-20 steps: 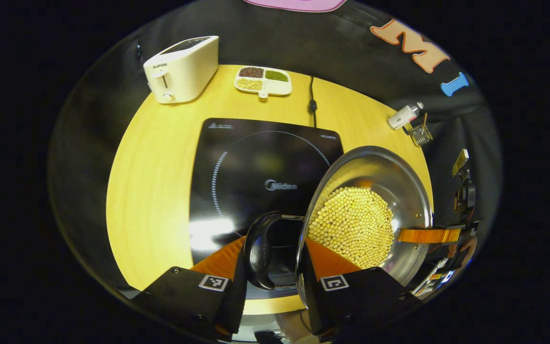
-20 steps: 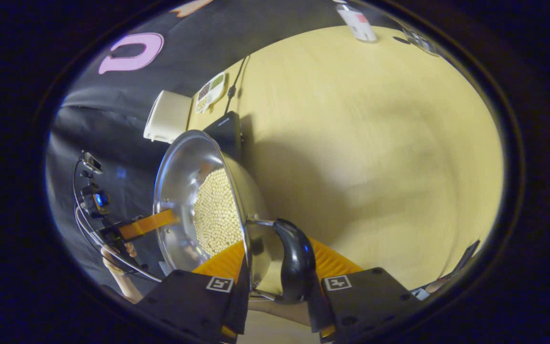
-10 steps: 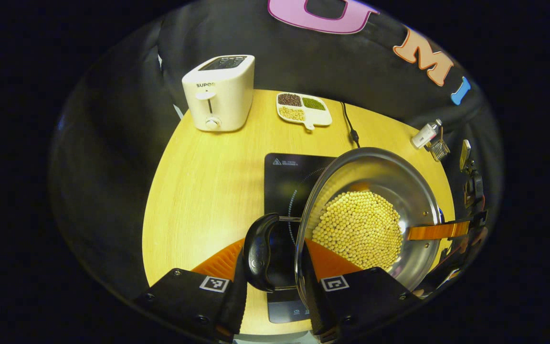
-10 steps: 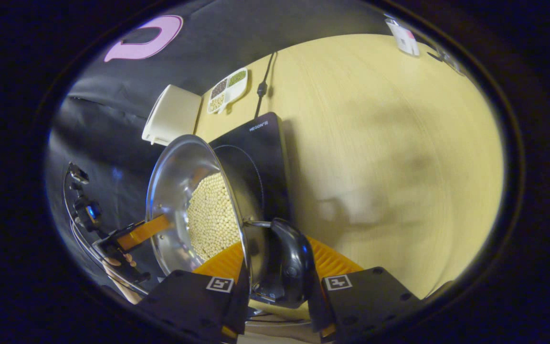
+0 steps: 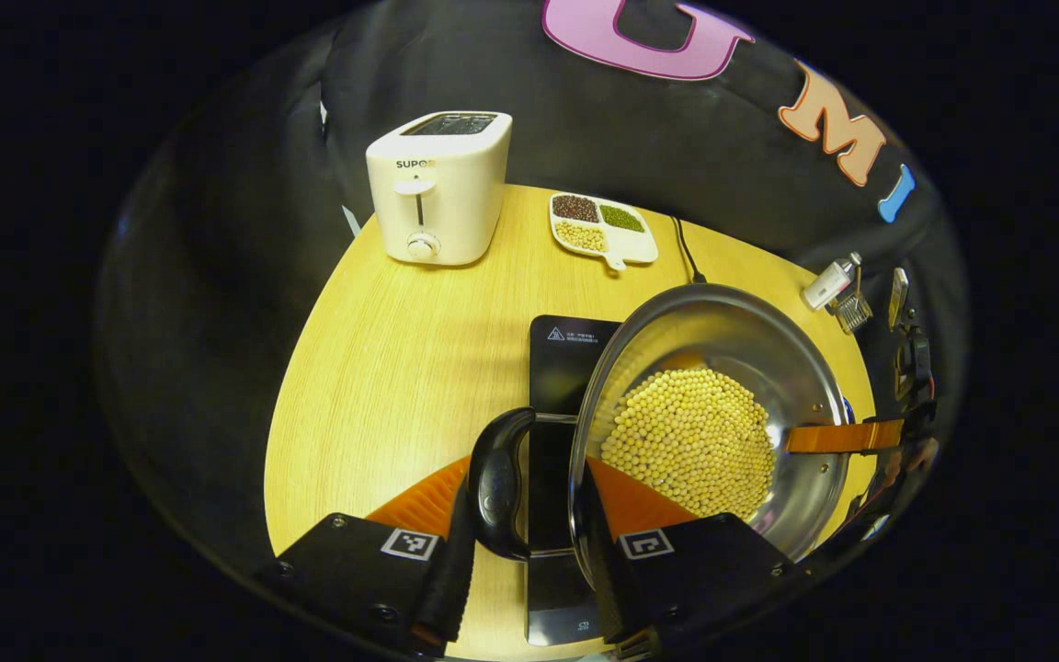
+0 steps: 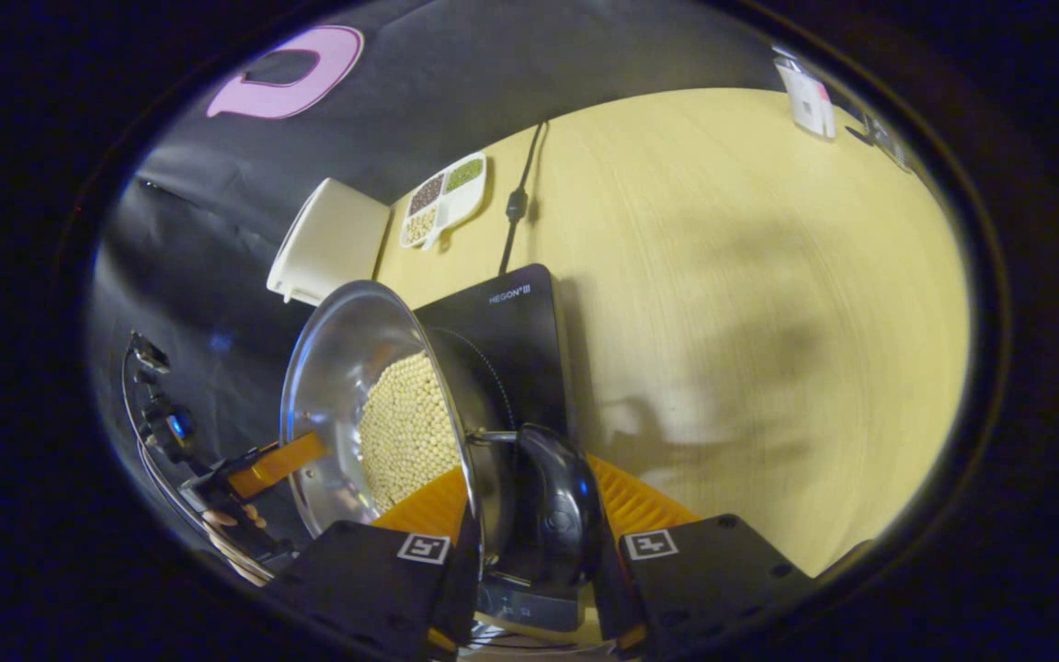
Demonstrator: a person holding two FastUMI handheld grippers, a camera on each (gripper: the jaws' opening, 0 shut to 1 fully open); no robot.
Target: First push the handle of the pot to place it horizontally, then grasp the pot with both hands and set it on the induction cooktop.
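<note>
2 grippers hold the shiny steel pot [image 5: 723, 386] full of pale yellow beans [image 5: 688, 439] by its 2 black loop handles. In the left gripper view, the left gripper [image 5: 525, 501] has both fingers clamped across the near black handle [image 5: 495, 483] and the pot's rim; in the right gripper view, the right gripper [image 6: 534, 519] is clamped likewise on the opposite black handle [image 6: 555, 501]. The line through the handles runs from one gripper straight to the other, and the pot's mouth faces up.

The pot sits over the black glass induction cooktop [image 5: 564, 354], covering most of it; whether its base touches the glass is hidden by the bowl. The far gripper in each view is partly cut off at the edge, with a hand behind it hard to make out.

Since 0.5 s ago, the cooktop has slid further under the pot in both views.

Beyond, on the round wooden table [image 5: 401, 349], stand a white toaster [image 5: 438, 188], a white divided dish of grains [image 5: 605, 228] and a black power cord [image 5: 684, 253].
</note>
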